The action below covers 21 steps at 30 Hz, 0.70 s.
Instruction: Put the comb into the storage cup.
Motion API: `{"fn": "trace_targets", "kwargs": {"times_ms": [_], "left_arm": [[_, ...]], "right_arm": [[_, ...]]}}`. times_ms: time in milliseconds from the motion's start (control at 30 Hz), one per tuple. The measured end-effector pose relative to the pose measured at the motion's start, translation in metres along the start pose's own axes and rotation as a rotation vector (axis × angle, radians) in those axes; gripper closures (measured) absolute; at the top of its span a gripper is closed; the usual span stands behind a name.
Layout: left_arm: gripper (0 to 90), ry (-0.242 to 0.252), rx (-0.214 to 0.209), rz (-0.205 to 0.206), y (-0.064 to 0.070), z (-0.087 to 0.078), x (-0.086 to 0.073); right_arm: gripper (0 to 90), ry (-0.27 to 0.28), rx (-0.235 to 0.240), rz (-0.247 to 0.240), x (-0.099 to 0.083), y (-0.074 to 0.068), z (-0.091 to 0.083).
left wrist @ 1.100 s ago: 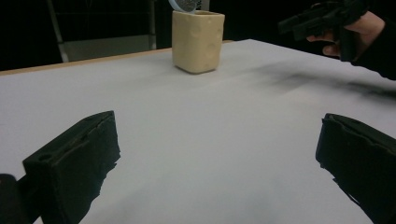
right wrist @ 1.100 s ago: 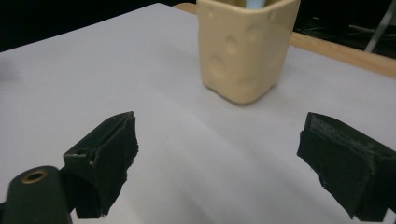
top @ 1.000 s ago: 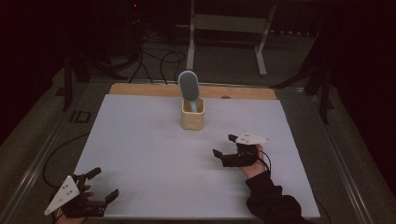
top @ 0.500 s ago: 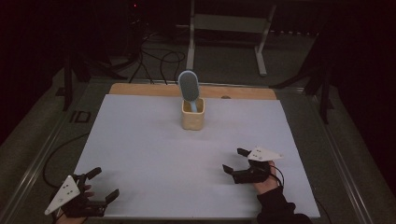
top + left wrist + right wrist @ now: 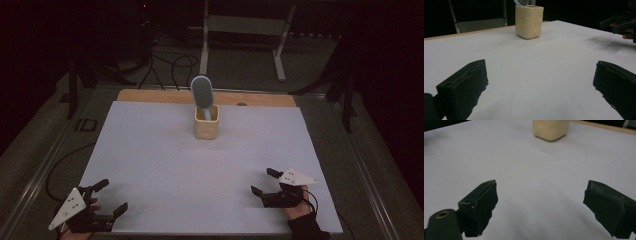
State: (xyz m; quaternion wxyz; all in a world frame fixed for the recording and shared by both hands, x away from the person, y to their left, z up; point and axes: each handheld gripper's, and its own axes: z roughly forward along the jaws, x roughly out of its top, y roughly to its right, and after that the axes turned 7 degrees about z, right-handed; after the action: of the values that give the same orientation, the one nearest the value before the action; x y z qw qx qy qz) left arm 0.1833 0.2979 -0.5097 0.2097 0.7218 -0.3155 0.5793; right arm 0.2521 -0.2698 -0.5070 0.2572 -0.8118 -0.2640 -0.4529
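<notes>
Left gripper [image 5: 111, 198] sits at about 7 o'clock on the white sheet [image 5: 150, 150], jaws spread wide, holding nothing. The beige cup [image 5: 206, 122] with the grey-blue brush [image 5: 201, 91] standing in it is up at 12, well apart, bare sheet between. Right gripper [image 5: 265, 182] at 5 o'clock, also wide and empty. The left gripper view catches just the brush's bottom edge [image 5: 523, 2]; the right gripper view cuts off the cup's top [image 5: 551, 128].

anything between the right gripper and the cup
Nothing: in the high view only bare white sheet lies between the right gripper and the cup; its own view shows the same.
</notes>
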Motion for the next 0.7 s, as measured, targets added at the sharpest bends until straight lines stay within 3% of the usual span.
{"fn": "trace_targets", "kwargs": {"times_ms": [200, 367, 700], "left_arm": [[0.0, -0.002, 0.002, 0.0, 0.0, 0.0, 0.0], [0.0, -0.001, 0.003, 0.001, 0.0, 0.0, 0.0], [0.0, 0.0, 0.002, 0.0, 0.001, 0.0, 0.0]], "right_arm": [[11.2, 0.008, -0.028, 0.036, -0.01, 0.0, -0.012], [11.2, -0.002, -0.064, 0.019, -0.013, -0.003, -0.016], [11.2, -0.003, -0.073, 0.005, -0.013, 0.003, -0.008]]}}
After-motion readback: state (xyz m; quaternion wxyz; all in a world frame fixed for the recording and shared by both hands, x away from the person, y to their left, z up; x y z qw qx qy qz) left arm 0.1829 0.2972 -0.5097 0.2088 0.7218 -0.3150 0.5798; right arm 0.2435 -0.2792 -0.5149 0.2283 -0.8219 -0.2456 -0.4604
